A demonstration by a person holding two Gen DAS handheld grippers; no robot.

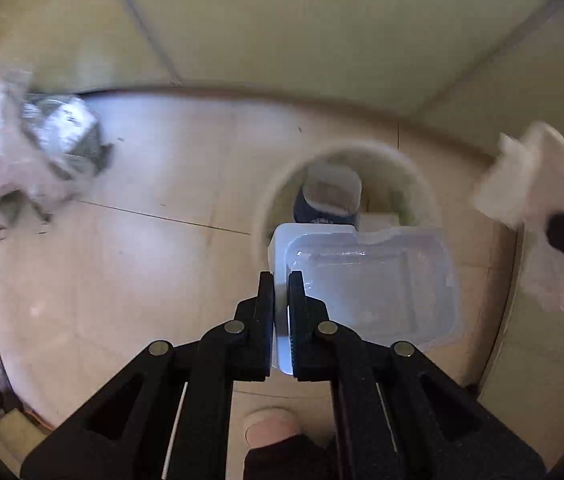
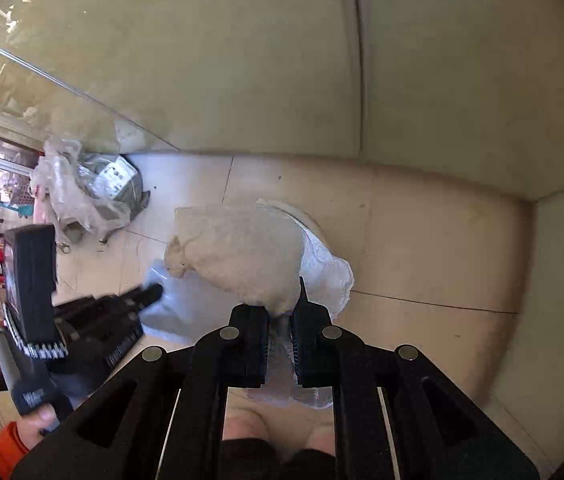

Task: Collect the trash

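Jaws of the left gripper (image 1: 281,280) are clamped on the rim of a clear plastic tray (image 1: 370,280), which hangs face-on right over the round mouth of a white bin (image 1: 410,168) on the tiled floor; the tray's long side runs across the view, rightward from the grip. The right gripper (image 2: 281,312) is pinched on a crumpled white paper wad (image 2: 242,252) with thin plastic film (image 2: 330,276) under it, also above the bin's rim. The left load looks nearer the opening, so a straight drop should land it inside
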